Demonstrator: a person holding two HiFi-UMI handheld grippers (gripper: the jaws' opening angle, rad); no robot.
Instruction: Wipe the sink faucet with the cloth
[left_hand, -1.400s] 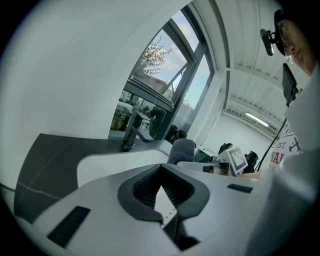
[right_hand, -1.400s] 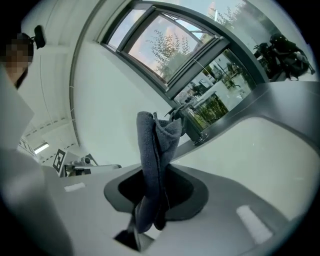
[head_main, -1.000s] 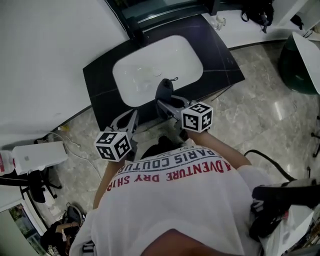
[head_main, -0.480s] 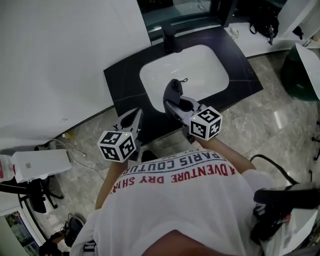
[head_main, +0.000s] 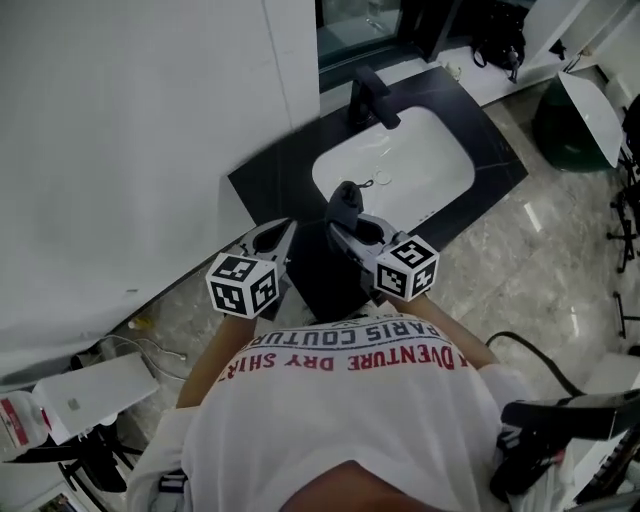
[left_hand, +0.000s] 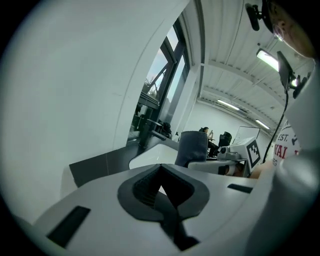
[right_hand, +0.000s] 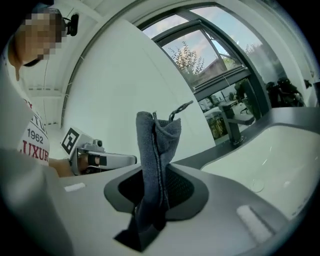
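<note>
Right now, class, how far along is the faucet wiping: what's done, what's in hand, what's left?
Done: the cloth is picked up, clamped upright in the right gripper. In hand: it is held above the near edge of the sink, short of the faucet; the left gripper is shut and empty. Left: reaching the faucet and all the wiping.

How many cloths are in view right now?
1: the grey cloth, clamped upright in the right gripper, on the near side of the sink. No other shows.

Faucet (head_main: 372, 97) behind sink (head_main: 445, 150) — cloth (head_main: 344, 200) near its front edge.
</note>
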